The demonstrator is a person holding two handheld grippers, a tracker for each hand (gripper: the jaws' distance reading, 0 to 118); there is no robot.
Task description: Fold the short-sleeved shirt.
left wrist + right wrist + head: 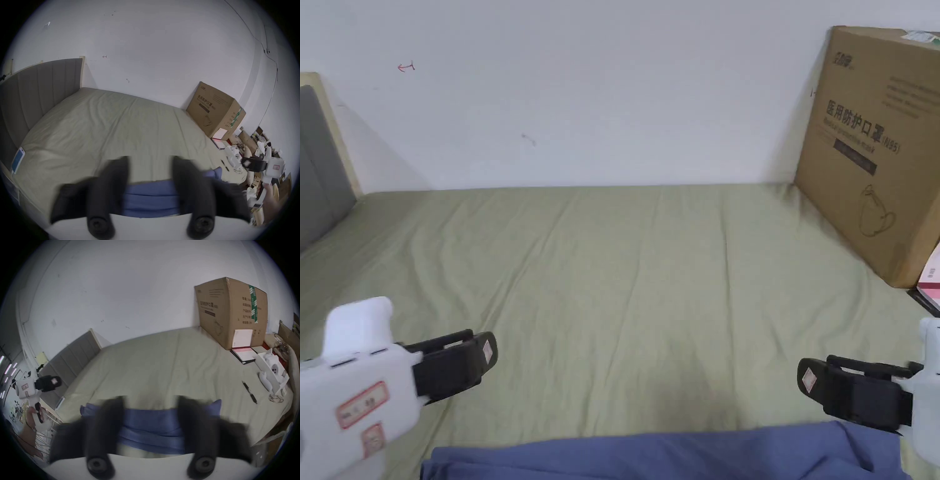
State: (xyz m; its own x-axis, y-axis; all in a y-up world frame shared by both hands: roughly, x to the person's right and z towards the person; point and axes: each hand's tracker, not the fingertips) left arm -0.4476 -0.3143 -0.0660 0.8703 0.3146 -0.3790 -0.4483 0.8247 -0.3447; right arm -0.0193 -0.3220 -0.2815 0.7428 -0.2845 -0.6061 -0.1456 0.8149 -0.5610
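Blue shirt [675, 455] lies bunched along the bed's [612, 281] near edge, its length running sideways between the left gripper [487, 353] and right gripper [807, 378], both hovering above it, jaws apart, equally near.

My two grippers, left [487, 351] and right [807, 379], have matt black plastic jaws on smooth white plastic bodies. At six o'clock the soft blue cloth shirt [675, 459] lies in smooth folds on the creased, matt pale-green cotton bedsheet [625, 281]. At two o'clock stands a dull brown cardboard box [878, 150], and at nine o'clock a grey fabric-padded headboard [319, 169].
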